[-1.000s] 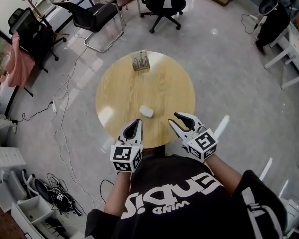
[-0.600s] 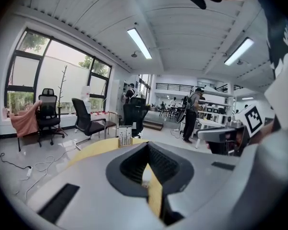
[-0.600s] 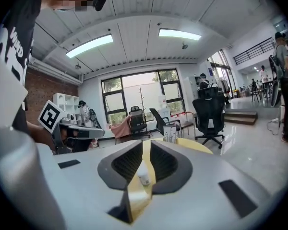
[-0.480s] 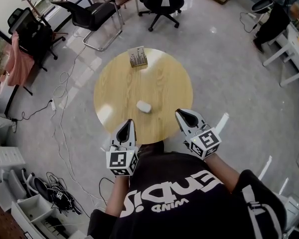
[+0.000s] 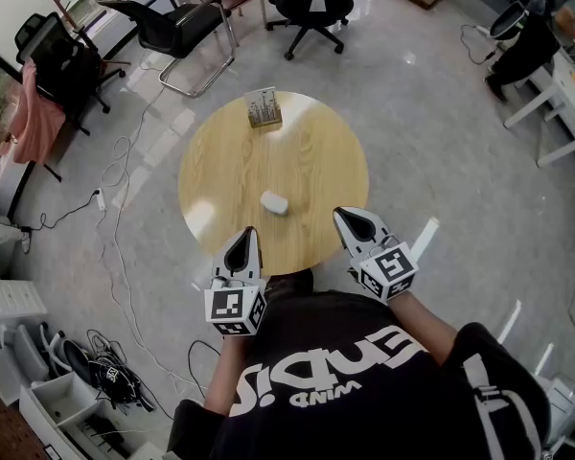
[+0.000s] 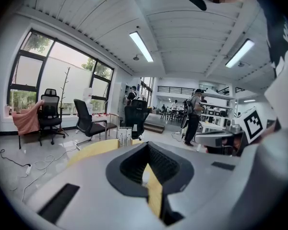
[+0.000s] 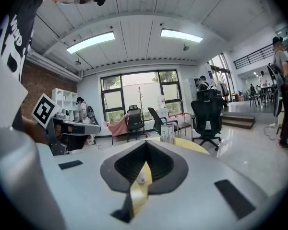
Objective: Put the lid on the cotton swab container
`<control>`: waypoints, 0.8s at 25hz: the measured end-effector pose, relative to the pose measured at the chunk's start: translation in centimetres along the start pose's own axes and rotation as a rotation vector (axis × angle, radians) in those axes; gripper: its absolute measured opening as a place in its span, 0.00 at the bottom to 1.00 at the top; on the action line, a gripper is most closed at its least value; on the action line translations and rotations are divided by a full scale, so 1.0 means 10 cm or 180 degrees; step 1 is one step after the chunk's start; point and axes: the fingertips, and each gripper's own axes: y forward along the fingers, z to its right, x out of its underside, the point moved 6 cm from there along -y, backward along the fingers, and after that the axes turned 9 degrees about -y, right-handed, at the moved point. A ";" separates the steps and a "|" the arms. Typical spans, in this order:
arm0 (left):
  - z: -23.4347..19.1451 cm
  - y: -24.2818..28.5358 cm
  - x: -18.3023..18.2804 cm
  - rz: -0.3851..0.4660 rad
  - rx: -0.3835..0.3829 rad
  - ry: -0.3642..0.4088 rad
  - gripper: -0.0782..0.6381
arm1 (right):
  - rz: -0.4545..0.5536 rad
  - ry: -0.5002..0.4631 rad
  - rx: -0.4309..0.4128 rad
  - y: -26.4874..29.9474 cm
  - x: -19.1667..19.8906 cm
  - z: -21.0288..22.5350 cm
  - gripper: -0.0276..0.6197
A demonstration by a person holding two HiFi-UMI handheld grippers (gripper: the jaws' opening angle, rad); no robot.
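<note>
On the round wooden table (image 5: 316, 161) a small white rounded piece (image 5: 274, 202), the lid as far as I can tell, lies near the middle. A clear cotton swab container (image 5: 263, 108) stands at the far edge, also seen in the left gripper view (image 6: 124, 135) and the right gripper view (image 7: 167, 134). My left gripper (image 5: 246, 231) hangs over the near edge, shut and empty, short of the white piece. My right gripper (image 5: 338, 214) is to the right of that piece; its jaws have just been closing on nothing and are shut.
Black office chairs (image 5: 311, 3) stand beyond the table, and one with pink cloth (image 5: 48, 75) at the left. Cables (image 5: 125, 209) run over the grey floor on the left. White desks (image 5: 556, 103) are at the right, and people stand in the background (image 6: 194, 116).
The right gripper's jaws went from spread apart to closed, with nothing between them. The left gripper drew back a little toward the table's near edge and its jaws came together.
</note>
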 end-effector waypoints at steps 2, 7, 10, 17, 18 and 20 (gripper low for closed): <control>0.00 -0.02 0.01 -0.0001 -0.0004 -0.0001 0.12 | -0.0006 -0.0014 0.0013 -0.01 0.00 -0.01 0.05; 0.00 -0.01 0.01 -0.0007 -0.0013 -0.0008 0.12 | -0.0011 -0.0017 0.0016 -0.01 0.02 0.01 0.05; -0.02 -0.02 0.03 -0.0020 -0.0014 -0.0011 0.12 | -0.0008 -0.0007 0.0016 0.00 0.02 -0.01 0.05; -0.03 -0.03 0.03 -0.0039 -0.0014 -0.0005 0.12 | -0.0014 -0.0041 0.0033 0.02 0.00 -0.01 0.05; -0.04 -0.03 0.03 -0.0042 -0.0015 -0.0010 0.12 | -0.0014 -0.0046 0.0030 0.03 -0.01 -0.02 0.05; -0.06 -0.04 0.03 -0.0044 -0.0016 -0.0015 0.12 | -0.0014 -0.0052 0.0021 0.05 -0.01 -0.05 0.05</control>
